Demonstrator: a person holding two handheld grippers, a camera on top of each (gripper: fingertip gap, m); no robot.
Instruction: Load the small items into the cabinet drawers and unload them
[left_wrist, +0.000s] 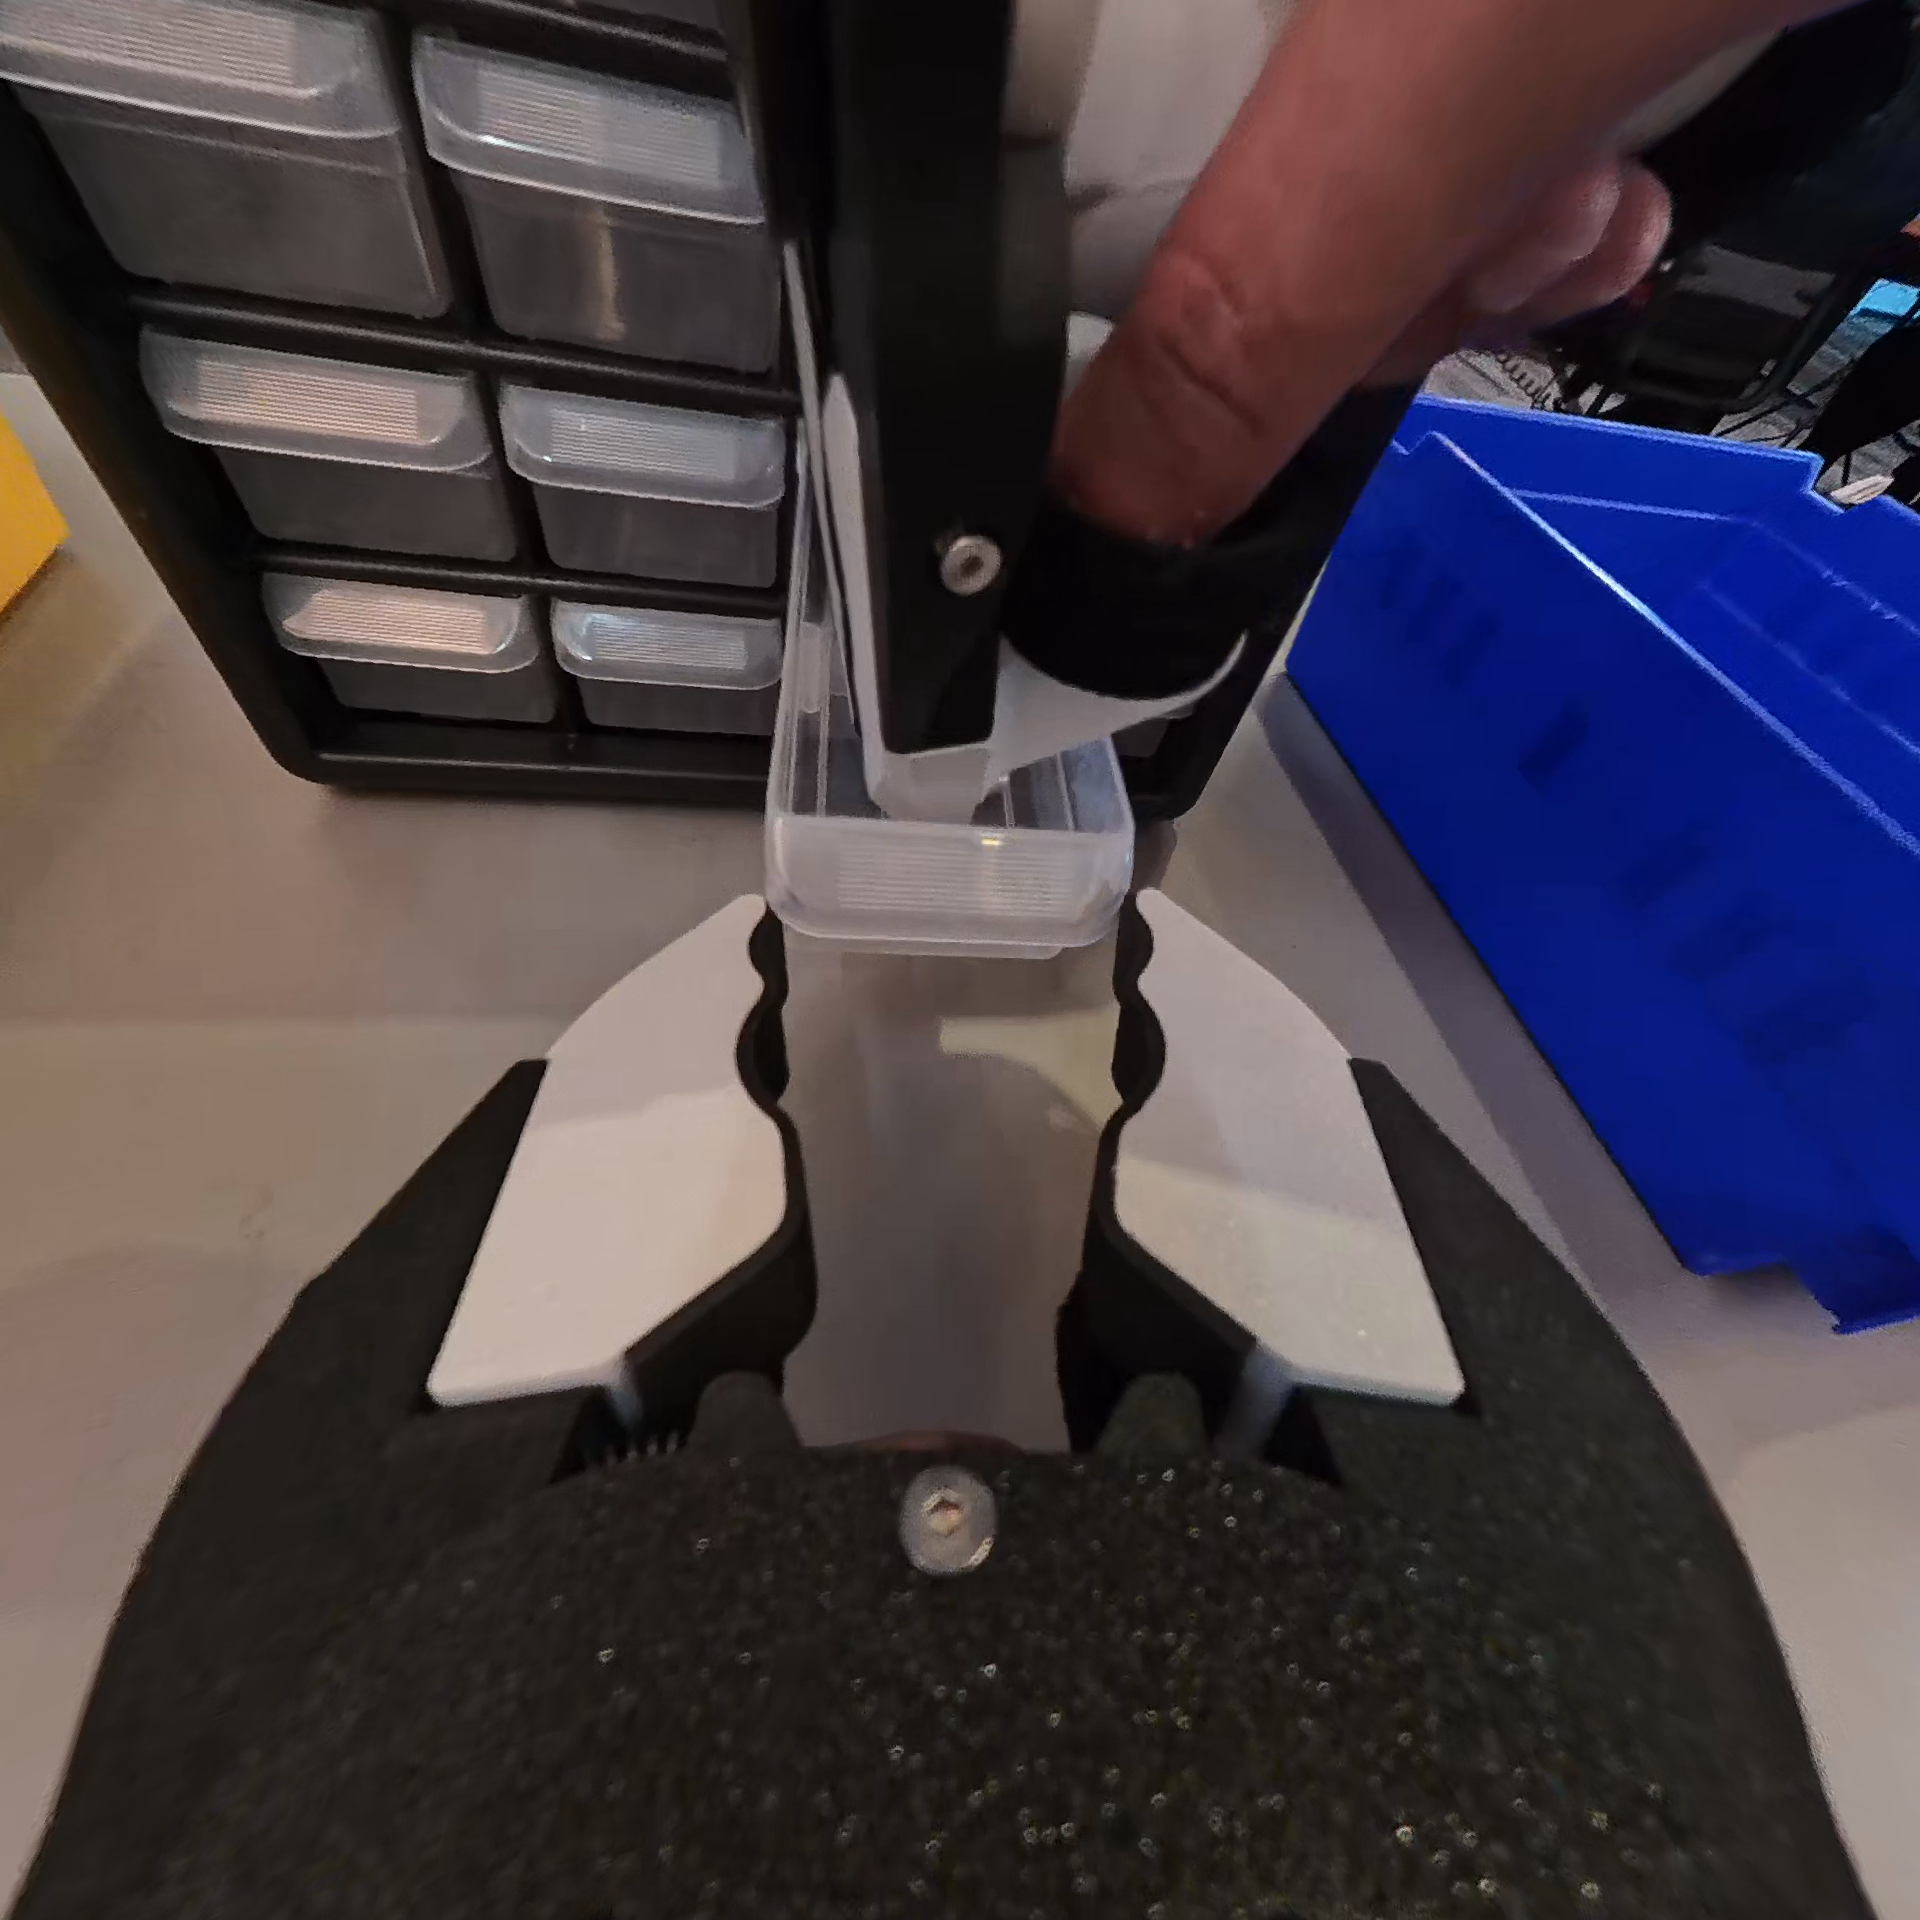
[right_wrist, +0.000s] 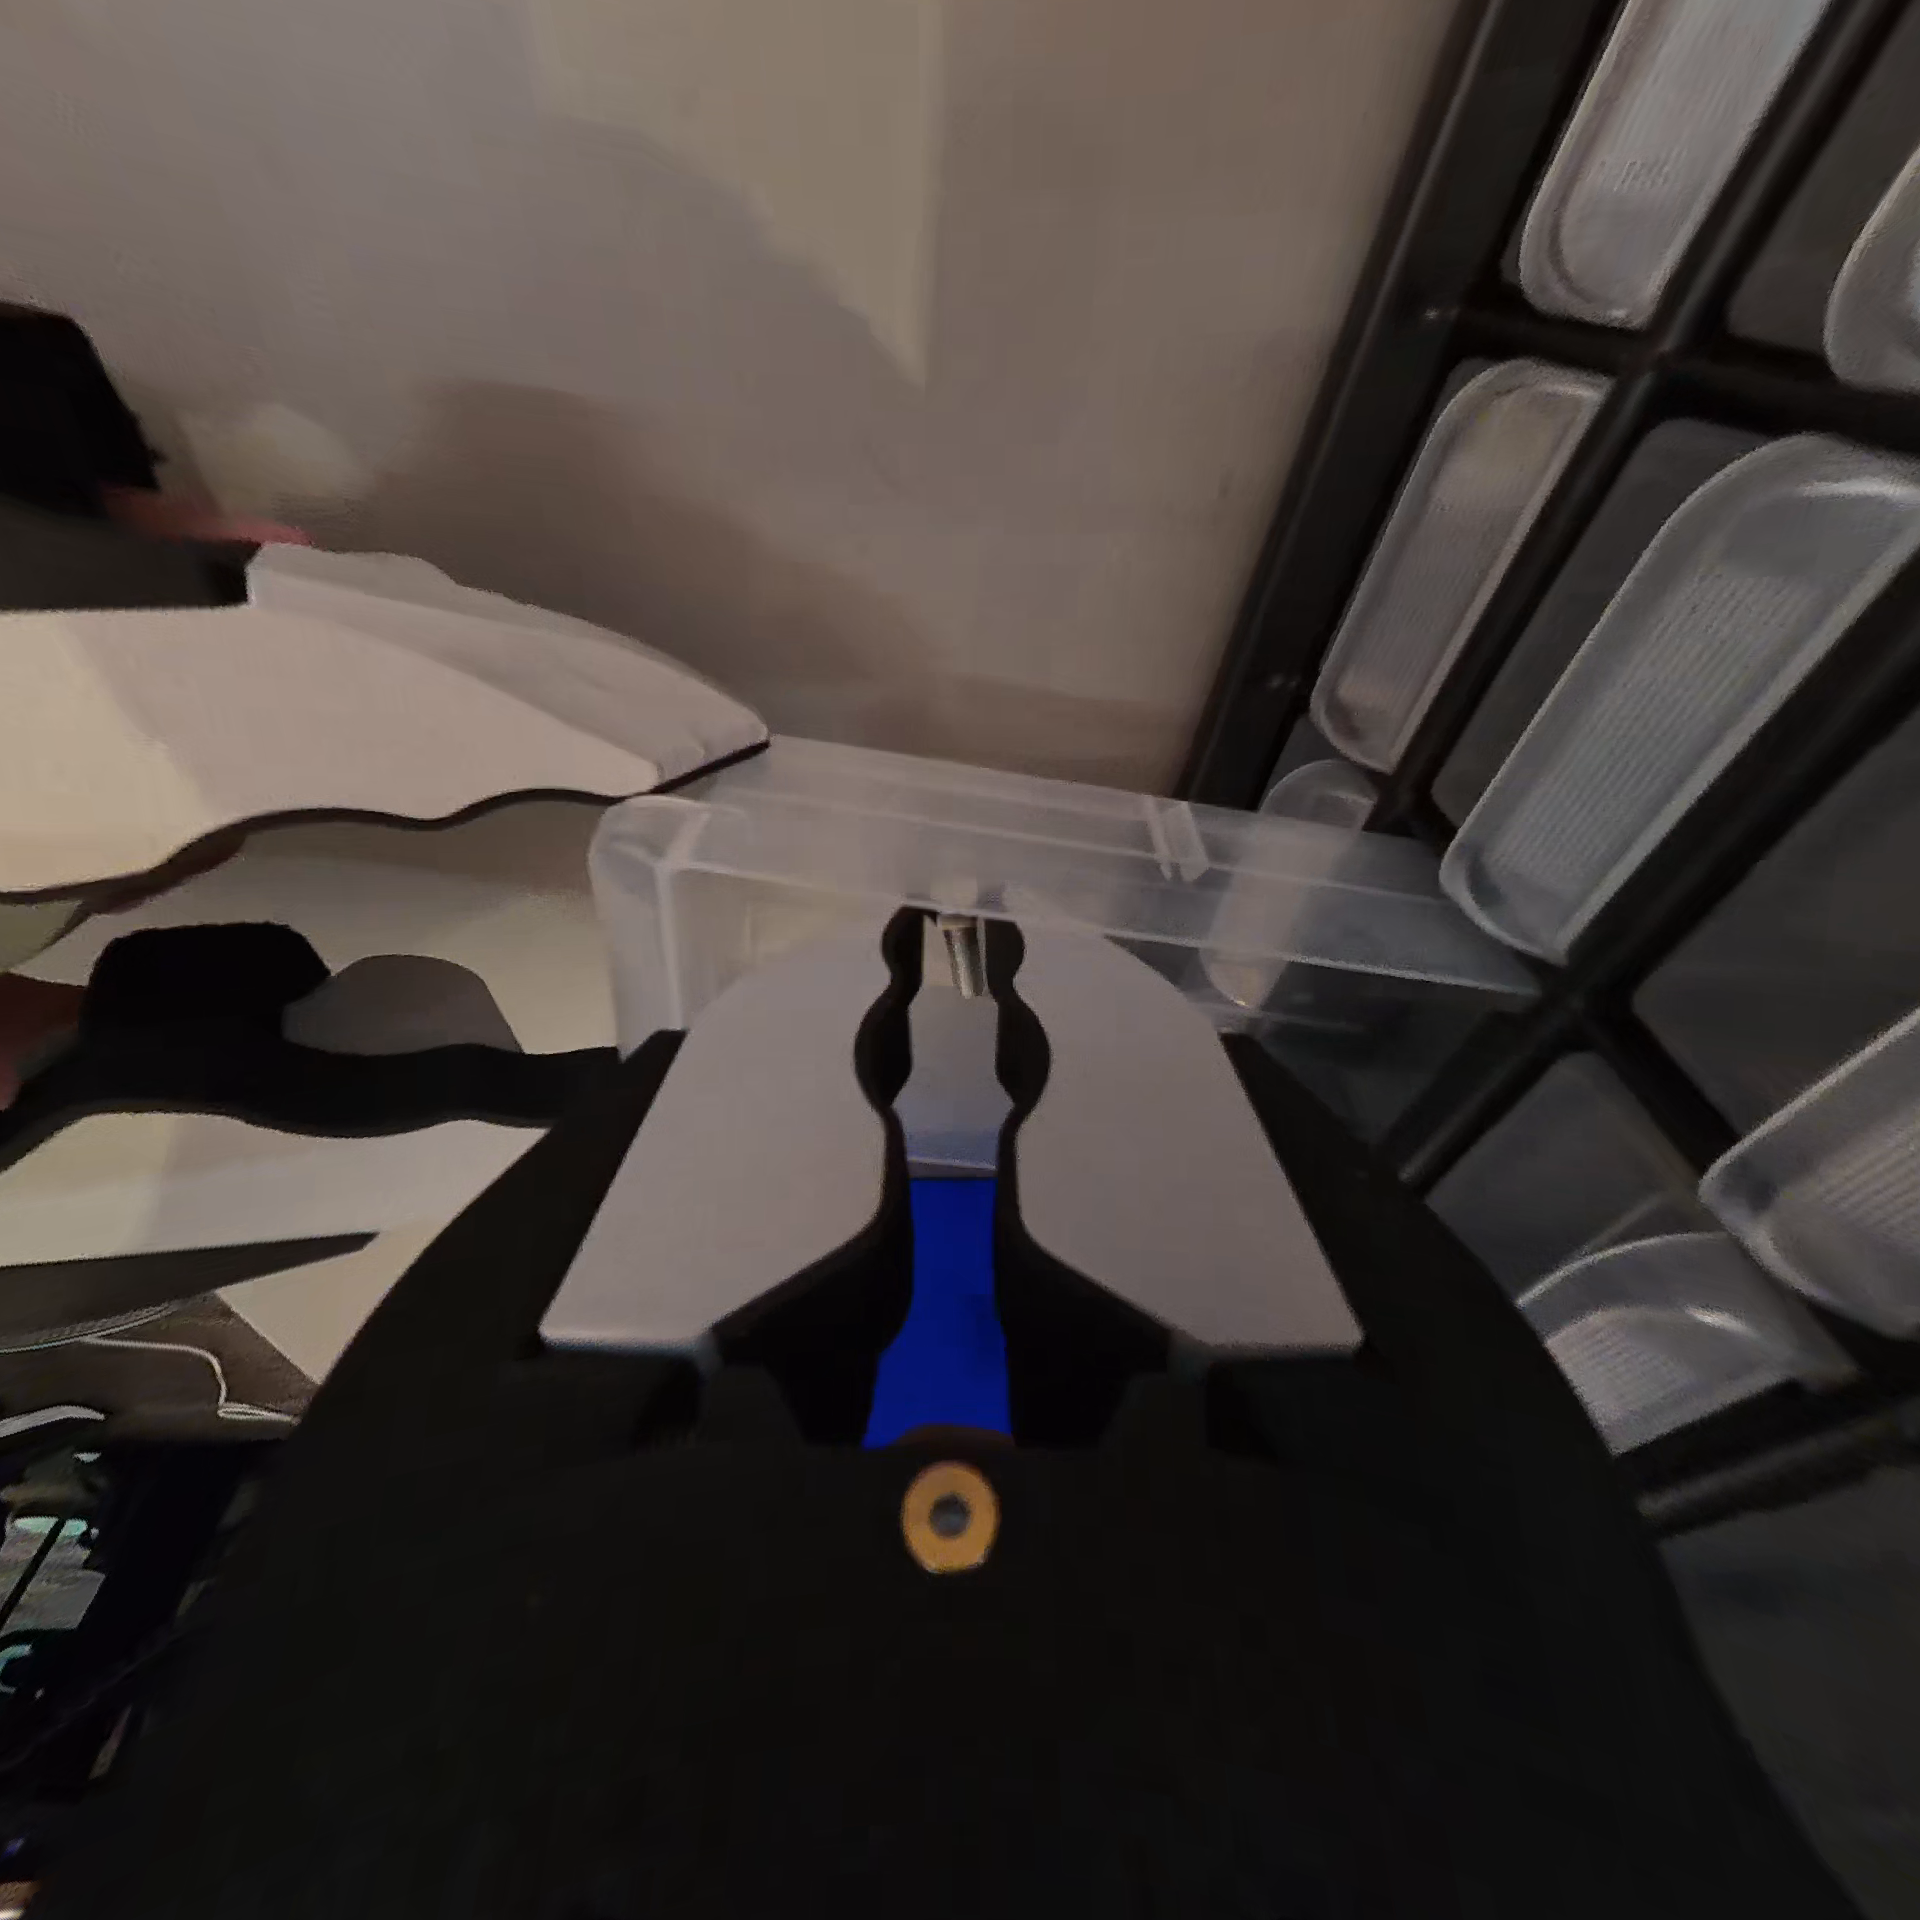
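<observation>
A black cabinet (left_wrist: 499, 358) holds several clear drawers. One bottom-row drawer (left_wrist: 945, 883) is pulled out over the table. My left gripper (left_wrist: 951, 909) is open and empty, its tips on either side of the drawer's front. My right gripper (left_wrist: 930, 795), held by a hand, points down into the open drawer. In the right wrist view my right gripper (right_wrist: 961, 940) is shut on a small metal screw (right_wrist: 964, 961) at its tips, just over the drawer (right_wrist: 831, 883). The left gripper's white fingers (right_wrist: 416, 717) show at the left there.
A blue bin (left_wrist: 1610, 779) stands on the table right of the cabinet, close to the right arm. A yellow object (left_wrist: 26, 520) sits at the left edge. The grey table (left_wrist: 312, 935) lies in front of the cabinet. The other drawers (right_wrist: 1455, 582) are pushed in. The tips of both grippers are at nearly the same place. The yellow object (left_wrist: 26, 520) is about equally far from each gripper, around 30 cm.
</observation>
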